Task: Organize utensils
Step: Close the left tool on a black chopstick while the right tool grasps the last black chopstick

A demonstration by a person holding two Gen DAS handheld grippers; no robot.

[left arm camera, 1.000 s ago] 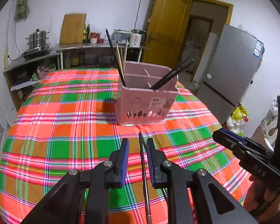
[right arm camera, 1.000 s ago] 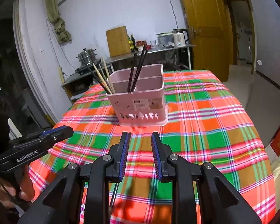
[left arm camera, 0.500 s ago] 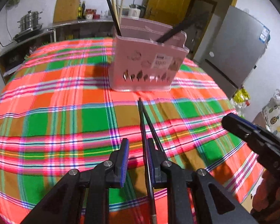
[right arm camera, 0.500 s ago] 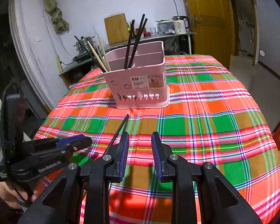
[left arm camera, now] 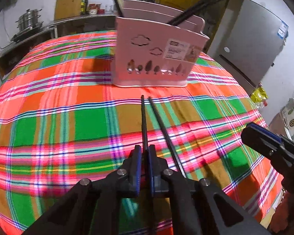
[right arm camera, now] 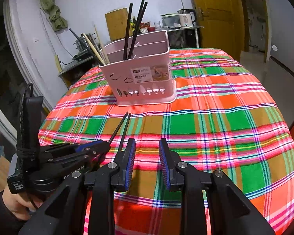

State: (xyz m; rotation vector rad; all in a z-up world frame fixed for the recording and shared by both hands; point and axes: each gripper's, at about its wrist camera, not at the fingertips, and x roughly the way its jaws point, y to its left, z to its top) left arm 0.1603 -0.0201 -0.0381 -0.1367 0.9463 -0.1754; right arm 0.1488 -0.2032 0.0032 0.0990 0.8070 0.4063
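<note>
Gripping one black chopstick [left arm camera: 144, 125], left gripper [left arm camera: 144, 156] jaws just closed narrow; thin, stiff, light, slippery; hold mid-shaft; right gripper [right arm camera: 147, 152] jaws parted, empty; pink basket [right arm camera: 141, 78] ahead.

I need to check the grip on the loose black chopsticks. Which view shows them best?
The left wrist view: the left gripper has just closed on one black chopstick, the second chopstick lying free beside it. The right wrist view shows only their tips.

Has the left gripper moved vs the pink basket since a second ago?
Yes. The left gripper came down and closer to the pink basket, which looms larger; its jaws have just closed on one black chopstick.
</note>
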